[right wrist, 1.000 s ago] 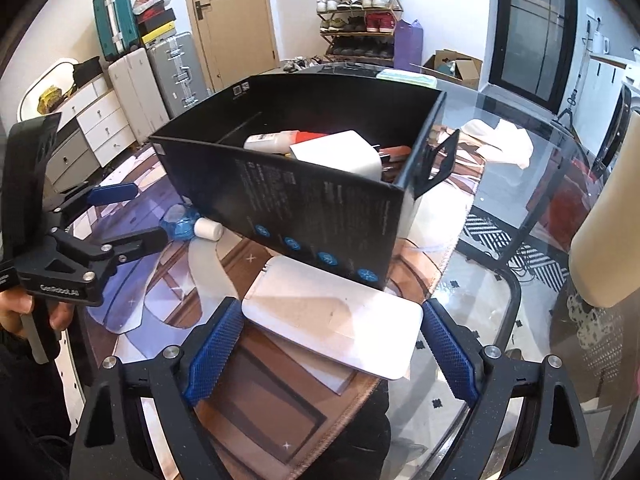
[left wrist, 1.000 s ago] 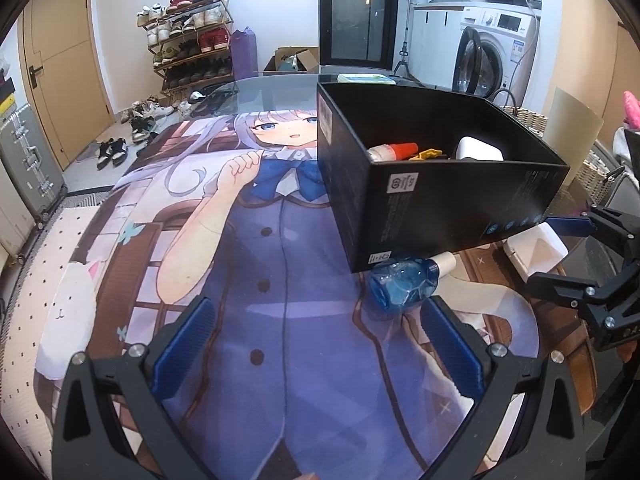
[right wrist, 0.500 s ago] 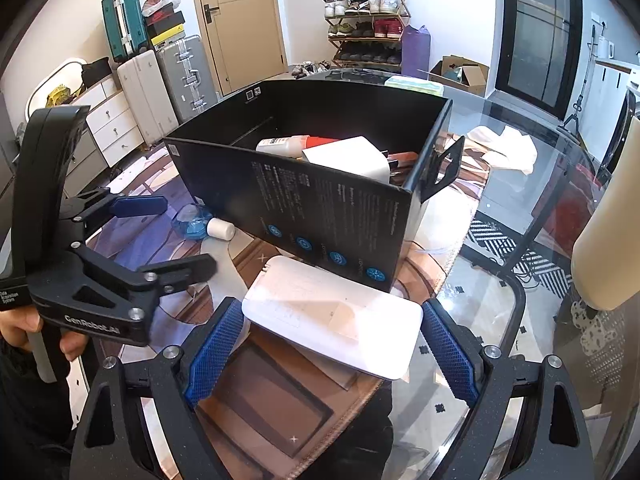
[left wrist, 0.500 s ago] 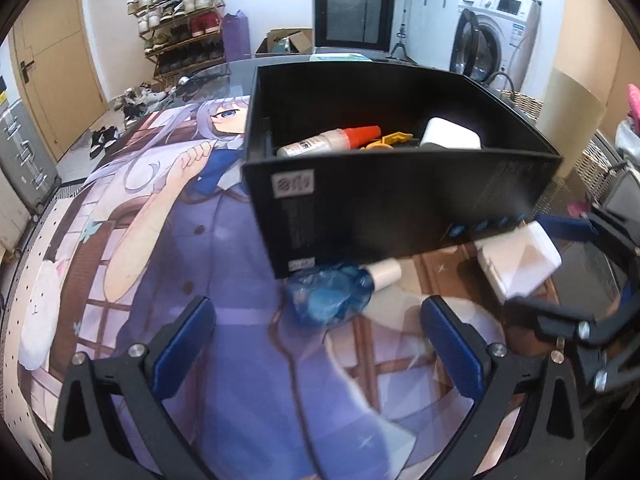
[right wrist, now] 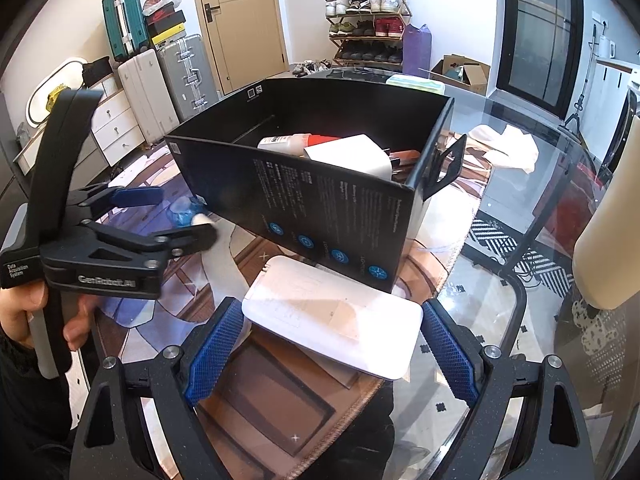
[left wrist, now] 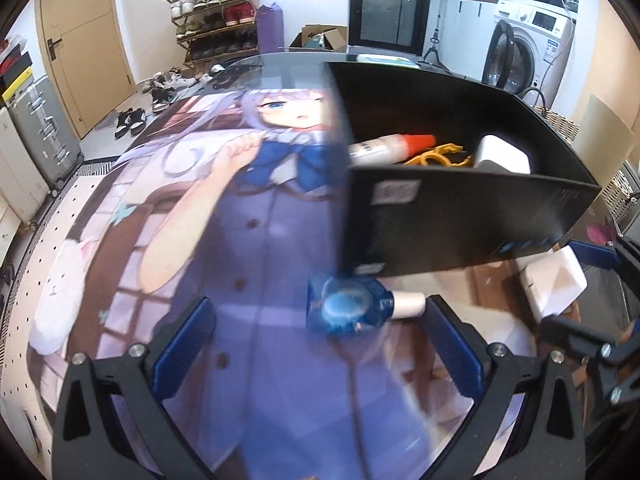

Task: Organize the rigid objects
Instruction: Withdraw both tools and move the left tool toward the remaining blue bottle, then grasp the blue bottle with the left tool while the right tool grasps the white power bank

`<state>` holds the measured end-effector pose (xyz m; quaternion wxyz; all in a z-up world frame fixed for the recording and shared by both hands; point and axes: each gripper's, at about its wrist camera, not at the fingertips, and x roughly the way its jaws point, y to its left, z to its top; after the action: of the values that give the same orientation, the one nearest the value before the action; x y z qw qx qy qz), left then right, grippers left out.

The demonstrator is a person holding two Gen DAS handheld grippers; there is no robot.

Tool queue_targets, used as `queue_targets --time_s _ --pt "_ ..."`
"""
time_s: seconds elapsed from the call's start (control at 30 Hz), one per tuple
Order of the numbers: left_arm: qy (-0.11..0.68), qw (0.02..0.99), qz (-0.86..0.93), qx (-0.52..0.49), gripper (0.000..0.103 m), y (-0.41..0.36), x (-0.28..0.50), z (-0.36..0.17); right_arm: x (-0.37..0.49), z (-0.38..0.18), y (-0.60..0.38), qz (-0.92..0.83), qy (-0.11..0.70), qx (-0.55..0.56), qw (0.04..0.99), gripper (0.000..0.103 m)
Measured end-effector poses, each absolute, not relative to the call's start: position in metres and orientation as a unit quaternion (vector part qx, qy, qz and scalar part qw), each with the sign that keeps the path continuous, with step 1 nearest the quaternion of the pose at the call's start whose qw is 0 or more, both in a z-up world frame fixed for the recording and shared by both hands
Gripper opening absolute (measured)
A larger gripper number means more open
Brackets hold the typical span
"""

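A blue bottle (left wrist: 348, 308) with a white cap lies on the printed mat, against the black box (left wrist: 460, 220). My left gripper (left wrist: 320, 340) is open with the bottle between its fingertips, pads clear of it. The right wrist view shows that bottle (right wrist: 180, 212) between the left fingers too. My right gripper (right wrist: 332, 348) is shut on a flat white box (right wrist: 332, 316) just in front of the black box (right wrist: 320, 208). Inside the black box lie a glue bottle with a red cap (left wrist: 384, 150), a yellow item (left wrist: 440, 154) and a white block (left wrist: 504, 156).
The mat covers a glass table (right wrist: 500, 240) whose curved edge runs close on the right. A white cloth (right wrist: 504, 148) and a green-lidded pack (right wrist: 416, 82) lie beyond the black box. A person's hand (right wrist: 24, 312) holds the left gripper's handle.
My left gripper has swung and closed in on the blue bottle, which now lies between its fingertips. The right gripper and the white box have not moved.
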<state>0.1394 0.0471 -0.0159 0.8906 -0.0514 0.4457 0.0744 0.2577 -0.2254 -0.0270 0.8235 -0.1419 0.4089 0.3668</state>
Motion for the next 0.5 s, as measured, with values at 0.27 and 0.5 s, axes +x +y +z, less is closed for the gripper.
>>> queue_targets --time_s 0.27,0.5 --pt "0.440 0.895 0.057 -0.041 0.103 0.047 0.137 -0.018 0.257 -0.027 -0.226 0.370 0.411 -0.140 0.821 0.091" --pt "0.429 0.902 0.026 -0.024 0.091 0.036 0.137 -0.015 0.255 -0.027 -0.226 0.376 0.407 -0.140 0.820 0.091"
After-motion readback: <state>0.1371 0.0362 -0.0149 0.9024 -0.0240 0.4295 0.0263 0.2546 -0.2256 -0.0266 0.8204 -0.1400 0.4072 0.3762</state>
